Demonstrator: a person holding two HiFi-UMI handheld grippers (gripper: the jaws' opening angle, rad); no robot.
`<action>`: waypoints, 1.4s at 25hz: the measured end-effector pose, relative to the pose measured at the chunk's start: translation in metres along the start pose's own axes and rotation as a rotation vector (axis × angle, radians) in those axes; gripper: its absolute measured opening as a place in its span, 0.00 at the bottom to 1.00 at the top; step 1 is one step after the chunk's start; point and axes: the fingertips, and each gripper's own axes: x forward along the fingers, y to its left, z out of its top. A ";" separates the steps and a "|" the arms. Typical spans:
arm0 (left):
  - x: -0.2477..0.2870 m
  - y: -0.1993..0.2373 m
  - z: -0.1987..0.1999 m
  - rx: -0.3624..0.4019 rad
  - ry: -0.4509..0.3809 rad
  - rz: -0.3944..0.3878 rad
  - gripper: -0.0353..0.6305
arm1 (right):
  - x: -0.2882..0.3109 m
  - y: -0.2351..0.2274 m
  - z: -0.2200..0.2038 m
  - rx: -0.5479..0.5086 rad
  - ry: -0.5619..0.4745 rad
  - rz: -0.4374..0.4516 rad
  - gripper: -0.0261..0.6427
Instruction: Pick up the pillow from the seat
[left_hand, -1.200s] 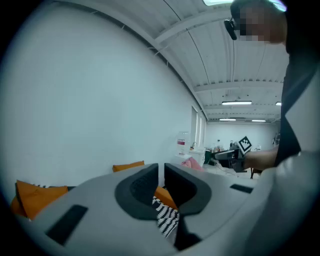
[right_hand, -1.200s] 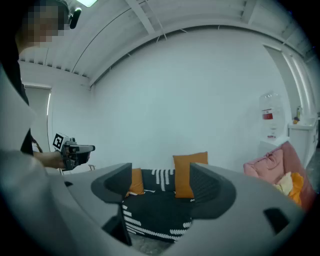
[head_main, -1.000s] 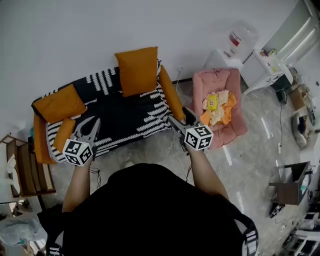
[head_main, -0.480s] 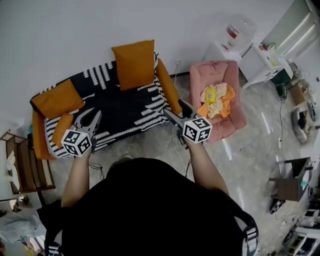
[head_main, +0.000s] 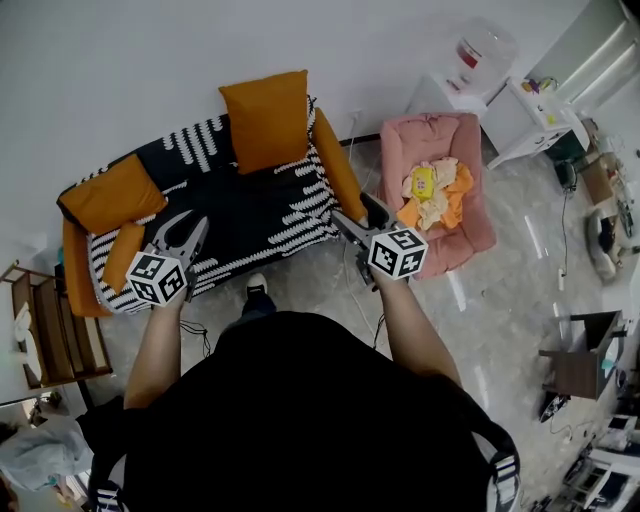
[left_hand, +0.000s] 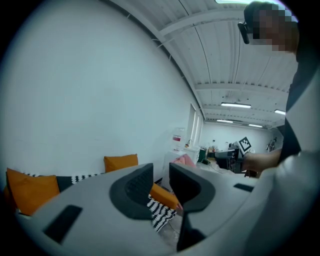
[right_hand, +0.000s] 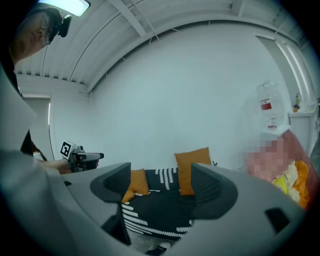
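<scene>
A black-and-white striped sofa (head_main: 250, 215) holds an upright orange pillow (head_main: 265, 118) against its back; the same pillow (right_hand: 184, 172) shows in the right gripper view. A second orange pillow (head_main: 112, 195) and a small orange bolster (head_main: 122, 257) lie at its left end. My left gripper (head_main: 192, 228) hovers over the seat's front left. Its jaws have just been opening to a narrow gap with nothing between them (left_hand: 161, 175). My right gripper (head_main: 358, 218) hangs by the sofa's orange right arm (head_main: 338, 180). Its jaws stand wide and empty after widening slightly (right_hand: 160, 185).
Right of the sofa stands a pink armchair (head_main: 470, 225) with a pile of clothes (head_main: 432, 198). Behind it are a water dispenser (head_main: 482, 60) and a white table (head_main: 530, 120). A wooden shelf (head_main: 40, 330) is at the left. My shoe (head_main: 256, 285) is before the sofa.
The left gripper has shifted a little toward the sofa seat and its jaws have parted. A shoe now shows in front of the sofa. The right gripper has hardly moved.
</scene>
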 end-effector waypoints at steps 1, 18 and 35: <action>0.004 0.003 -0.001 -0.003 0.002 -0.001 0.21 | 0.003 -0.003 0.000 0.002 0.001 -0.004 0.61; 0.065 0.060 0.008 -0.057 0.025 -0.043 0.23 | 0.060 -0.033 0.004 0.039 0.032 -0.052 0.61; 0.122 0.128 0.008 -0.081 0.072 -0.080 0.24 | 0.130 -0.062 0.011 0.062 0.054 -0.103 0.61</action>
